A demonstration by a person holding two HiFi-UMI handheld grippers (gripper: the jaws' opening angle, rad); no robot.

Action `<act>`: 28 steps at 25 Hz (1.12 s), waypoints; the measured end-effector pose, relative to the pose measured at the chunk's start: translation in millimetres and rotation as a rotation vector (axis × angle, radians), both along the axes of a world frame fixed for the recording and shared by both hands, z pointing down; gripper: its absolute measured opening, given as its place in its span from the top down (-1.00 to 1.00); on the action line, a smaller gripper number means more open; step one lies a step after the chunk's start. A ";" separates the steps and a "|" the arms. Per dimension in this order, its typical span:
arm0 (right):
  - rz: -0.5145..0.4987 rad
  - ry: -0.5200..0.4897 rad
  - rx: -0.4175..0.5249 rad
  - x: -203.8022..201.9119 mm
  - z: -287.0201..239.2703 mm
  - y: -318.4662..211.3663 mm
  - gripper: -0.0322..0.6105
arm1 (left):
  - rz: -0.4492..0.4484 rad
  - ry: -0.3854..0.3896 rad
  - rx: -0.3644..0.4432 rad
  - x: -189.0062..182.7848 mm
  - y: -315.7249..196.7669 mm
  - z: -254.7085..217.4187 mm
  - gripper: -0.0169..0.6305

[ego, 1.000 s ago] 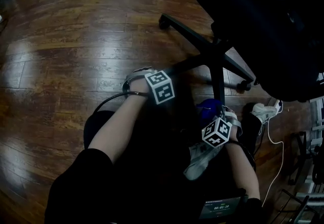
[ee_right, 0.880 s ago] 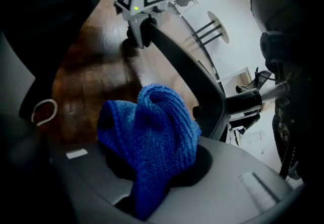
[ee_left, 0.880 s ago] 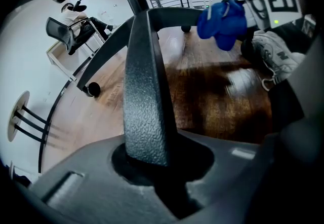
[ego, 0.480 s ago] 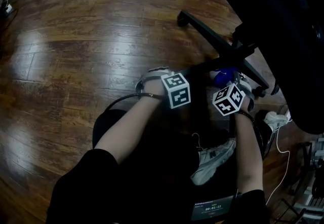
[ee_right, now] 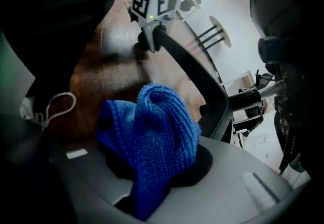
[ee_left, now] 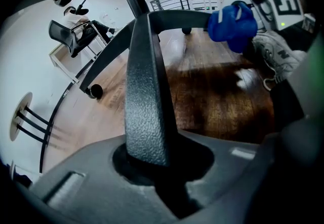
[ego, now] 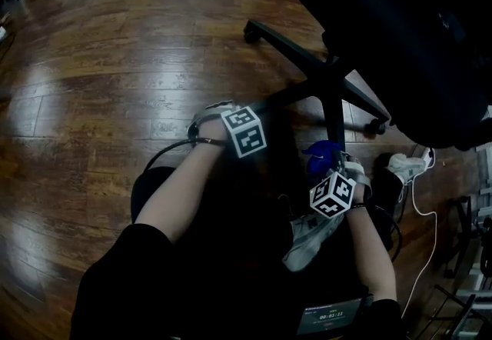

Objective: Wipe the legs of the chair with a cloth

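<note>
Now my right claw [ego: 327, 169], clamping the cloth [ee_right: 152, 137], has slid back out along the 6 o'clock leg [ego: 330, 119], likely finishing a stroke; left claw [ego: 261, 111] grips the 8 o'clock leg [ee_left: 144, 91].

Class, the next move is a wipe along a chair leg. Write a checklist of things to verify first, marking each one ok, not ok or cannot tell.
1. blue cloth clamped in the right gripper: ok.
2. Cloth bunches out beyond the jaws, ready for wiping: ok.
3. left gripper shut on a chair leg, steadying the base: ok.
4. Cloth touching the leg to be wiped: cannot tell.
5. white cable on the floor lies apart from both grippers: ok.
</note>
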State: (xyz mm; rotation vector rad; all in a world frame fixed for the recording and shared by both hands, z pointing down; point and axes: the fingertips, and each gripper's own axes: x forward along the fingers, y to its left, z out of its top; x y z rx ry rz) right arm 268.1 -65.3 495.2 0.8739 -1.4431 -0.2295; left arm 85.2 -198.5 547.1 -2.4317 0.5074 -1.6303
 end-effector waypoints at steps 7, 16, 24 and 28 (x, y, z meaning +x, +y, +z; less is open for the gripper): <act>-0.003 -0.042 -0.076 2.5 13.2 51.7 0.61 | -0.002 -0.005 -0.016 1.5 1.2 1.6 0.78; -0.010 0.016 0.012 2.9 -9.9 -48.2 0.61 | 0.018 -0.040 -0.049 -0.4 4.9 0.5 0.76; 0.014 -0.003 0.124 -2.8 -40.6 -143.3 0.61 | 0.035 -0.030 -0.054 0.0 6.1 -0.2 0.75; -0.002 -0.035 0.134 -5.5 -41.7 -134.5 0.61 | 0.034 -0.023 -0.050 -0.9 5.2 -0.8 0.75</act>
